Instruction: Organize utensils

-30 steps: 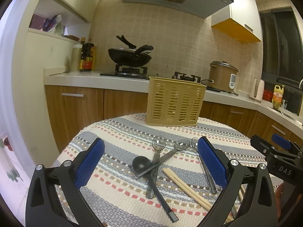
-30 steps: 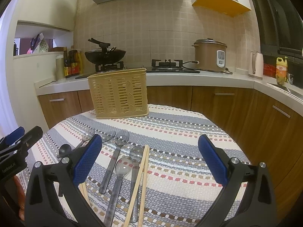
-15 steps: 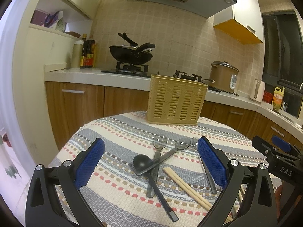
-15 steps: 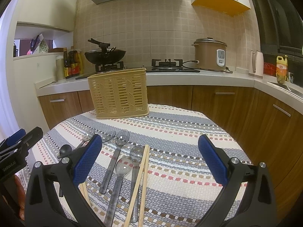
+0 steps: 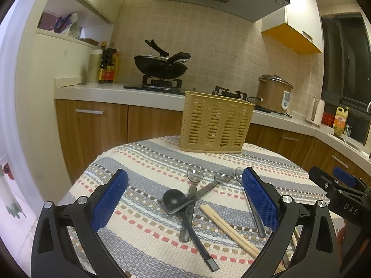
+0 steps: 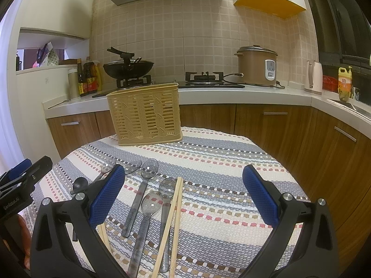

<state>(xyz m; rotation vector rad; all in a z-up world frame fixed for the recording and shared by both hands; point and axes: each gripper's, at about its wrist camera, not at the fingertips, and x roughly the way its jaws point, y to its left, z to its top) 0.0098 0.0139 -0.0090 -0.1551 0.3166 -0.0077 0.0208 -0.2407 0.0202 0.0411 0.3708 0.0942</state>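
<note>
Left wrist view: both claws hover spread wide and empty over scattered utensils.

The left claw point(image 5: 184, 197) frames a black ladle point(image 5: 174, 199) crossed with clear spoons point(image 5: 196, 173) beside chopsticks point(image 5: 229, 228); the right claw point(image 6: 183, 197) frames more spoons point(image 6: 150, 205) and chopsticks point(image 6: 172, 217). The yellow basket point(image 5: 214, 122) stands upright at the desk's point(image 5: 139, 162) far edge.

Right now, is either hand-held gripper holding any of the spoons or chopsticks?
Left hand-held gripper: open, holding nothing.
Right hand-held gripper: open, holding nothing.
</note>
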